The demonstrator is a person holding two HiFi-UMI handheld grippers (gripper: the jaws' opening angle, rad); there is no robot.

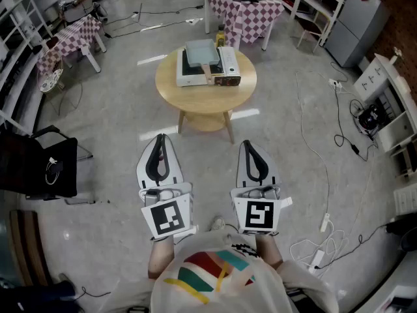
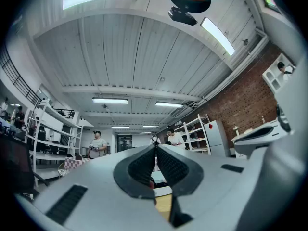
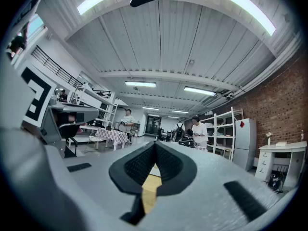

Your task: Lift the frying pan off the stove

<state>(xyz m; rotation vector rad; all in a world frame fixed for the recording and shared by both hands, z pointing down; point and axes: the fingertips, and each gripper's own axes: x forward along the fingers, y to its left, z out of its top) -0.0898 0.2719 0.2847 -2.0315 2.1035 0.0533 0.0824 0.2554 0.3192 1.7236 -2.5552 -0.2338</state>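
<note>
Two hand-held grippers (image 1: 161, 139) (image 1: 248, 146), one frying pan (image 1: 199, 51), one stove (image 1: 227, 62), one table (image 1: 171, 89)

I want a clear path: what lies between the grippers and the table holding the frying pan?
Only bare grey floor, as the head view shows: nothing stands between the left gripper, the right gripper and the table bearing the frying pan.

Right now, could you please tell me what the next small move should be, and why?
Probably a step toward the round table: the frying pan sits on the stove there, well beyond reach. The left gripper and right gripper are both shut and empty, held near the body.
</note>
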